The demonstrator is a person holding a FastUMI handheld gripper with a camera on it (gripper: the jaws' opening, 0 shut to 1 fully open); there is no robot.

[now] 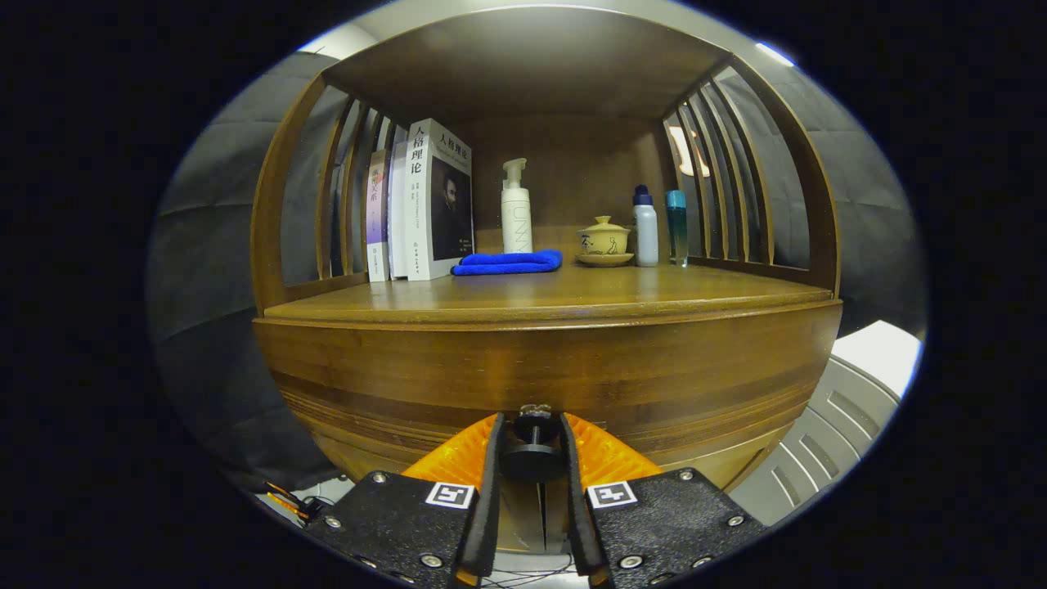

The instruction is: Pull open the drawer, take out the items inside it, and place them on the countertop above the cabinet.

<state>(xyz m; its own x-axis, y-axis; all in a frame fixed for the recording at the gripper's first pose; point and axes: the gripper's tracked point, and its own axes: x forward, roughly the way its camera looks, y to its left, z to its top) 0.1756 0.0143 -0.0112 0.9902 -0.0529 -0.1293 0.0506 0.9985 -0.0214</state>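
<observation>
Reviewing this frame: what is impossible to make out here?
- Drawer contents: hidden behind the closed drawer front, gripper view.
- Knob: sits between the fingers of the gripper; whether both press it is unclear.
- Books behind the front one: mostly covered.

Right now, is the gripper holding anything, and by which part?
Yes: the gripper is shut on the drawer knob, both fingers pressing its sides, the knob between them at the cabinet front. The drawer looks still closed.
</observation>
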